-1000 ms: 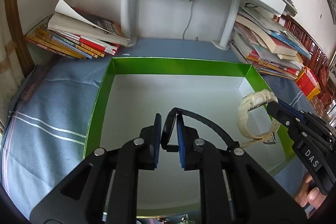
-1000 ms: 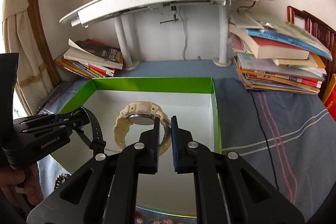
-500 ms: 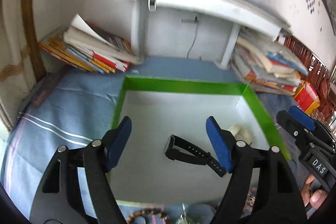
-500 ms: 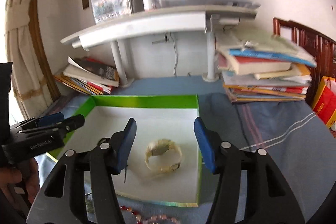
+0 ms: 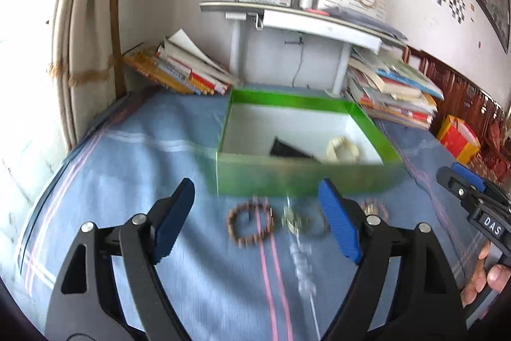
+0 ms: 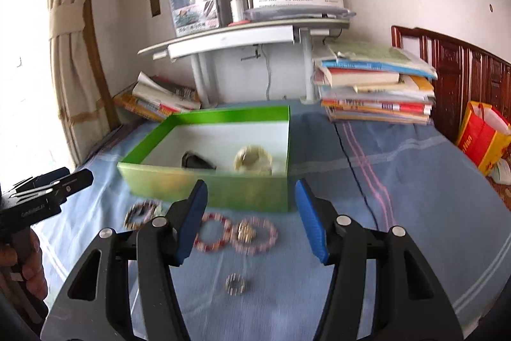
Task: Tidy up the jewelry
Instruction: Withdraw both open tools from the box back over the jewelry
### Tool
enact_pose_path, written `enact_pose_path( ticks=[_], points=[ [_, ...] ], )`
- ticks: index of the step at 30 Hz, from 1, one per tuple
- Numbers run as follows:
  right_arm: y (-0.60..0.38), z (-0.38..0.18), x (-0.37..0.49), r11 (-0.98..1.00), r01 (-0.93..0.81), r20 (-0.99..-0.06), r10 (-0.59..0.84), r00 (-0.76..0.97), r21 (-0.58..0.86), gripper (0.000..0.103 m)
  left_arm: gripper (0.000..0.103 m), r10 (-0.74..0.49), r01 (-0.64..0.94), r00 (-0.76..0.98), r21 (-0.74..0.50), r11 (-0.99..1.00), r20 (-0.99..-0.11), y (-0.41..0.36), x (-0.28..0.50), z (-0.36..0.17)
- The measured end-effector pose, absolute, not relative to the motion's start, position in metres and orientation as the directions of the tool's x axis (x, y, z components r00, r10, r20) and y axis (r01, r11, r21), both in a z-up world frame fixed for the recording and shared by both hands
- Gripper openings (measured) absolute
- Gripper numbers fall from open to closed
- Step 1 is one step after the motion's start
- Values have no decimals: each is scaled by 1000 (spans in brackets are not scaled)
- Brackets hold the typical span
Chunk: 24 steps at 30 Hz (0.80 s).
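Now you are holding both tools over the blue cloth (image 5: 153, 181), short of the green box (image 6: 204, 184). Inside it the black watch (image 6: 194, 162) and the cream watch (image 6: 254, 160) are lying side by side, apart. Your left gripper (image 5: 255, 227) is gaping with nothing between its pads, having just opened further; your right gripper (image 6: 250, 221) is standing open and empty too. Bead bracelets (image 6: 236, 232) are sitting in a blurred row along the box's near wall, with bare cloth nearer you
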State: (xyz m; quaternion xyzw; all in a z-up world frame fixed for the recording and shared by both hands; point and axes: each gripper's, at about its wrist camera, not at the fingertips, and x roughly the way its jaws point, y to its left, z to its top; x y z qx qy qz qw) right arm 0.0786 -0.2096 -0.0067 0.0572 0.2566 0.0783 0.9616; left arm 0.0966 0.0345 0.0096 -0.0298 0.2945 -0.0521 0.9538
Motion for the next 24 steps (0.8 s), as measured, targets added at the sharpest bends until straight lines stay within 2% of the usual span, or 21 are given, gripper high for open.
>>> enact_pose_path(
  ticks=[10, 24],
  points=[
    [-193, -28, 22, 976, -159, -492, 211, 845, 146, 57, 79, -121, 94, 815, -77, 993, -566, 26, 37, -12],
    [-192, -32, 5, 976, -156, -489, 210, 847, 150, 57, 79, -136, 114, 811, -74, 991, -568, 21, 25, -15]
  ],
)
